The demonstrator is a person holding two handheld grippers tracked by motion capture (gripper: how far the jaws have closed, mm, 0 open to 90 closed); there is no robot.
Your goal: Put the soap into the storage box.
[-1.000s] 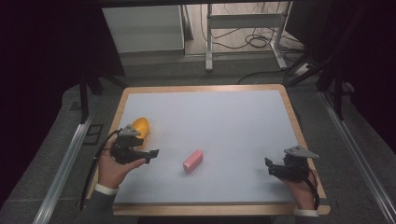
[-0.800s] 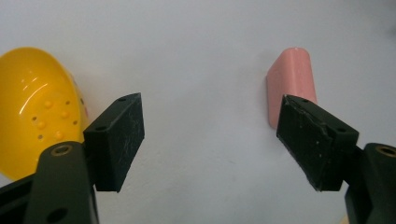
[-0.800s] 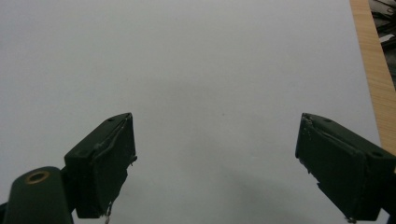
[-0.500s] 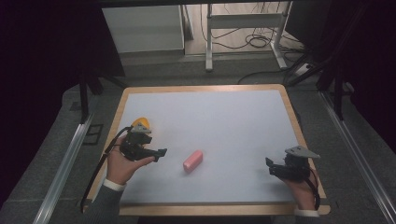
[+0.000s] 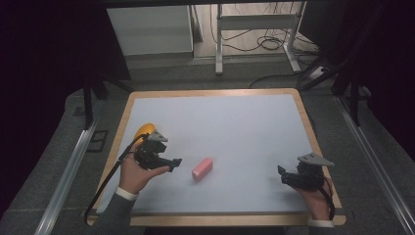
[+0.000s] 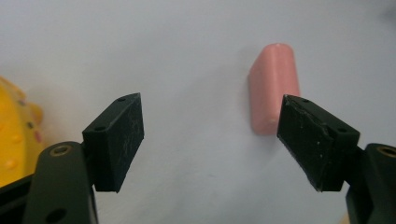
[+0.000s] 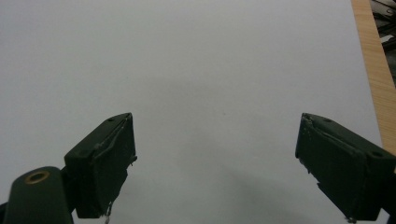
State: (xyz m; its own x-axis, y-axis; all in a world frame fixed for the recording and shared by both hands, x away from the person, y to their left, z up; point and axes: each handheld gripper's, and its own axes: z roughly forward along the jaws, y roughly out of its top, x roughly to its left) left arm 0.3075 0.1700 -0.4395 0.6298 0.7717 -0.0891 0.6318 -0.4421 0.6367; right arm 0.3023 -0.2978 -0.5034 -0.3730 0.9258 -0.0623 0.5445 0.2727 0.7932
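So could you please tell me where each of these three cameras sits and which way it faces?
High view: fixed above the person's side, looking forward and down on the table; both forearms, the left gripper and the right gripper show.
Left gripper view: rides the left gripper, looking along its open jaws at the pink block, with the yellow object at the edge.
Right gripper view: rides the right gripper, looking along its open jaws over bare mat.
Shared: the pink block and the yellow object appear in the high and left gripper views.
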